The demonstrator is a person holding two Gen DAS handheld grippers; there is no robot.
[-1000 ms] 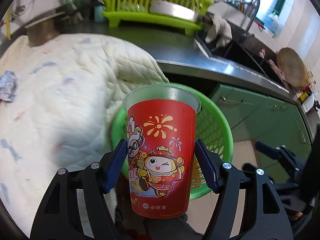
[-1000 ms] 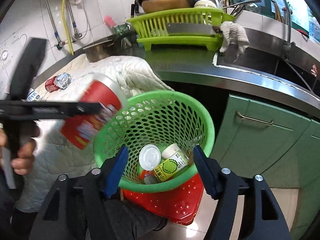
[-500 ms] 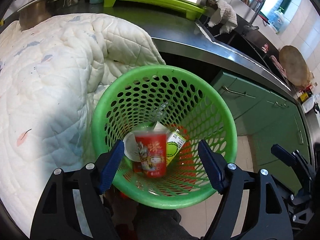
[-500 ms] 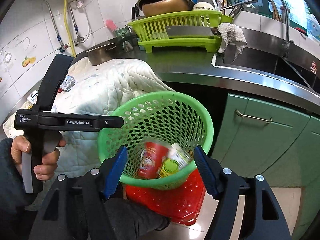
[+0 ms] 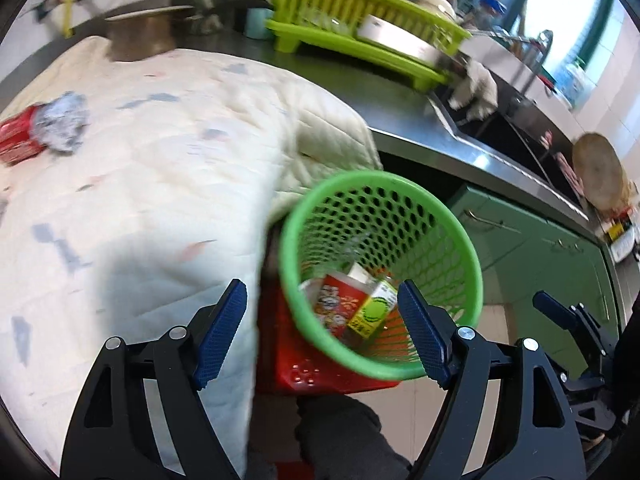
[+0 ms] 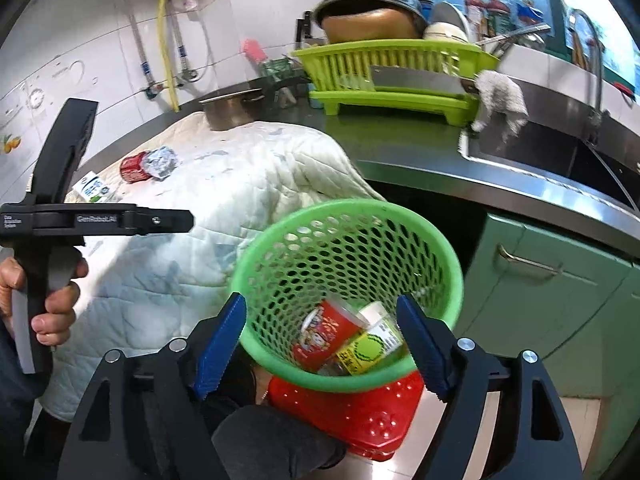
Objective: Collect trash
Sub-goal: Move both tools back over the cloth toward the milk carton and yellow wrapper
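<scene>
Both tools, left [image 5: 322, 334] and right [image 6: 322, 340], jaws wide and empty, above green basket [image 6: 456, 276] with red cup [image 6: 324, 338].

My left wrist view is smeared: the dish rack [image 5: 360, 36] and pot [image 5: 140, 36] are streaks. The green basket [image 6: 348, 216] hides the lower part of the red cup [image 6: 326, 334] and most of the red stool [image 6: 360, 412]. The crumpled foil wrapper [image 5: 60, 124] shows no readable print.
</scene>
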